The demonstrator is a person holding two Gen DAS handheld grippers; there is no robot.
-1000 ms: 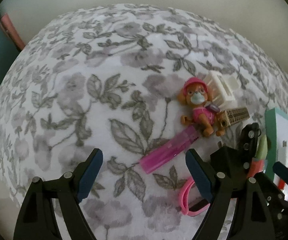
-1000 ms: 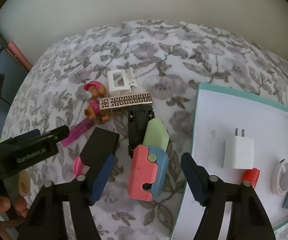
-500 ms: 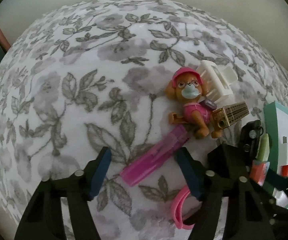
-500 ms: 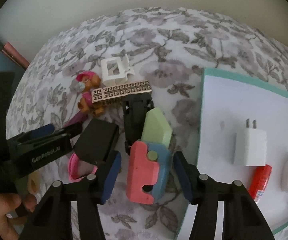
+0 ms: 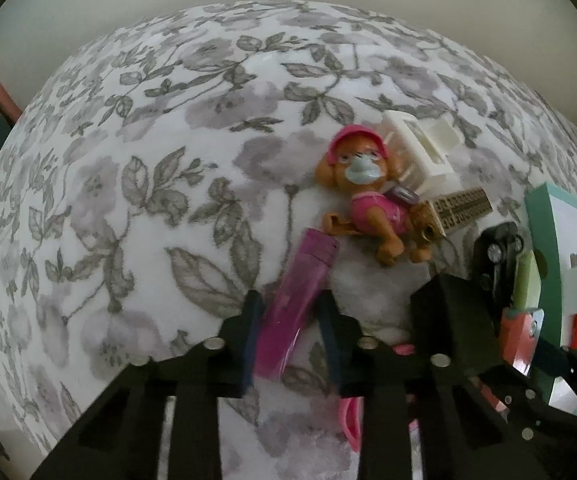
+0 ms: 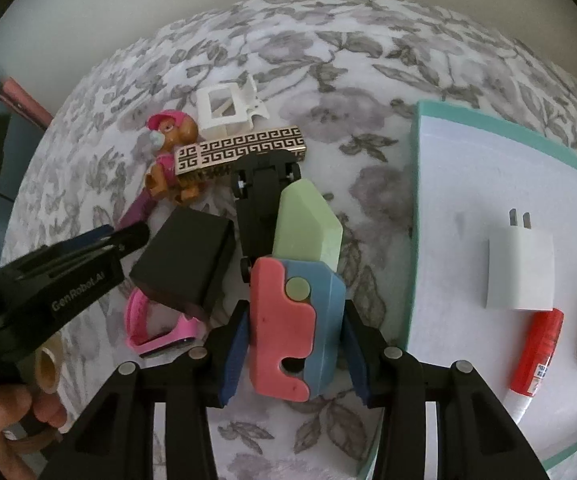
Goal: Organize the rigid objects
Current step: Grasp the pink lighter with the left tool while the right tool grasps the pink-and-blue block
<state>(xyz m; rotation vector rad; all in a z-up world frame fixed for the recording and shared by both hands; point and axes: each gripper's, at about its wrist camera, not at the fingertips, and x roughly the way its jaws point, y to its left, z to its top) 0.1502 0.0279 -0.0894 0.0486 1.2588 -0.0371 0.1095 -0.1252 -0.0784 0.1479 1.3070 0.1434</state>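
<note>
A translucent pink lighter (image 5: 296,300) lies on the flowered cloth. My left gripper (image 5: 290,320) points steeply down over it, and its closing jaws have their pads against the lighter's two sides. In the right wrist view, a toy knife (image 6: 288,320) with a pink-and-blue handle and a green blade lies beside the tray. My right gripper (image 6: 294,340) straddles the handle; its jaws are closing too, with the pads touching both edges. The left gripper (image 6: 120,236) also shows there, at the left.
A toy dog (image 5: 364,192), white hair clip (image 5: 424,148), patterned gold bar (image 6: 240,150), black toy car (image 6: 260,200), black box (image 6: 186,260) and pink band (image 6: 160,336) crowd the cloth. The teal-rimmed tray (image 6: 468,160) holds a white charger (image 6: 518,268) and red tube (image 6: 538,356).
My left gripper came down over the pink lighter and its jaws narrowed onto it; the lighter turned more upright in view. My right jaws narrowed onto the toy knife's handle.
</note>
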